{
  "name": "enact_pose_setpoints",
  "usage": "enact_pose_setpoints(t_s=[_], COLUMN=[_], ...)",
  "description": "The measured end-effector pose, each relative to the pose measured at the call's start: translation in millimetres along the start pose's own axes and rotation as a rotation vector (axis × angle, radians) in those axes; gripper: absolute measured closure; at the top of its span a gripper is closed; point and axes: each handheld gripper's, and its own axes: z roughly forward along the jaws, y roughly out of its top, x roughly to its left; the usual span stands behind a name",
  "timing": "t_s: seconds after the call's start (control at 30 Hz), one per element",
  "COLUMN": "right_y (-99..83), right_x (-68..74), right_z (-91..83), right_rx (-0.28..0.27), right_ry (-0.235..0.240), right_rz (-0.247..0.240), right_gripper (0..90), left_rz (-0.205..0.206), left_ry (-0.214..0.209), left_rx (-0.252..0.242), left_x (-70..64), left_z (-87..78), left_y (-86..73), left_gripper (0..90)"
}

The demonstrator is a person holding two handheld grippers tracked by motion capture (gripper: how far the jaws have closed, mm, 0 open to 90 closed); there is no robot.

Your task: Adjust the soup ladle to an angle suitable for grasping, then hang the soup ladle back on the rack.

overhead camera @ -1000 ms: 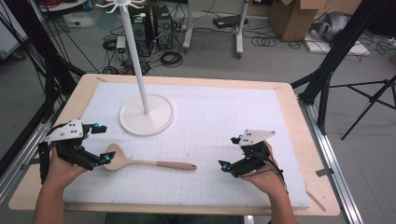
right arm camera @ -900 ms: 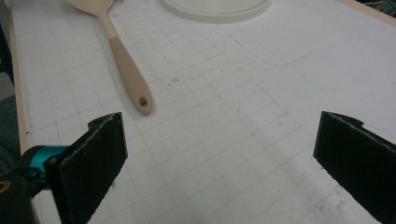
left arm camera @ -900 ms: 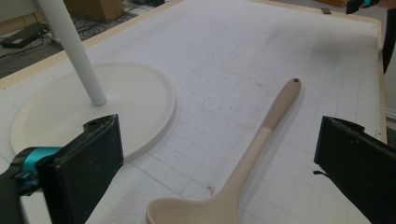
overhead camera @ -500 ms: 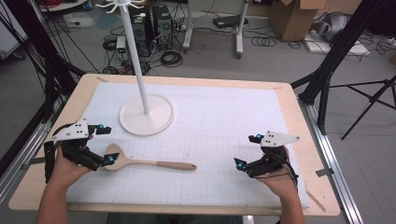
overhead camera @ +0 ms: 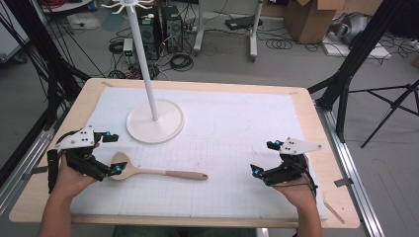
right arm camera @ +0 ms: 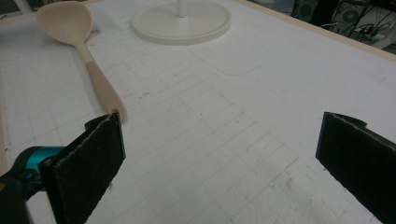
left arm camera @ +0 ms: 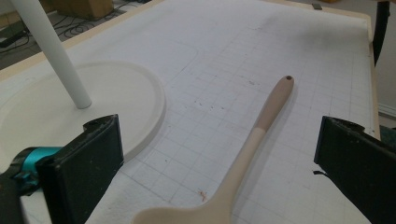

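A wooden spoon point(overhead camera: 148, 172) lies flat on the white gridded mat point(overhead camera: 232, 128) that covers the table point(overhead camera: 316, 123), in the mat's front left part, nearer the front edge than the back. Its bowl points toward the left edge and its handle runs toward the middle, roughly parallel to the front edge. The handle's far half is a darker tan, with a small hole at its tip.

The left gripper point(overhead camera: 112, 154) sits at the bowl end of the spoon, held in the person's left hand point(overhead camera: 69, 173) near the mat's left edge. Its jaws stand wide apart and hold nothing; one tip is just beside the bowl, the other farther back toward the stand. In the left gripper view the spoon point(left arm camera: 243, 154) runs up between the two jaws, bowl nearest the camera, with clear space on both sides.

Behind the spoon, toward the back left of the mat, a white stand point(overhead camera: 154, 121) rests on a round base with a thin pole rising from it, near the spoon's bowl but not touching it.

The right gripper point(overhead camera: 263, 158) is well apart from the spoon, near the right edge of the mat, in the person's right hand point(overhead camera: 296, 185). Its jaws are also spread wide and empty, aimed toward the handle tip.
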Motion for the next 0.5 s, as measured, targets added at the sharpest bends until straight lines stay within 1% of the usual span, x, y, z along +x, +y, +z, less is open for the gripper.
enact_pose_setpoints(t_s=[0.13, 0.2, 0.3, 0.5], right_y=[-0.9, -0.8, -0.7, -1.3], right_x=[-0.5, -0.9, -1.2, -1.9], right_z=[2.0, 1.9, 0.2, -1.0], right_rx=[0.019, 0.016, 0.013, 0.011], right_ry=[0.000, 0.005, 0.006, 0.004], right_rz=[0.005, -0.004, 0.000, 0.000], right_gripper=[0.2, 0.2, 0.2, 0.2], left_rz=[0.000, 0.002, 0.008, 0.005], left_ry=[0.002, 0.000, -0.005, -0.011], left_rx=[0.004, 0.000, 0.001, 0.003], left_x=[-0.6, -1.2, -1.1, -2.1], left_z=[0.9, 0.7, 0.2, 1.8], left_y=[0.0, 1.3, 1.6, 1.5], left_gripper=[1.7, 1.6, 1.7, 1.7])
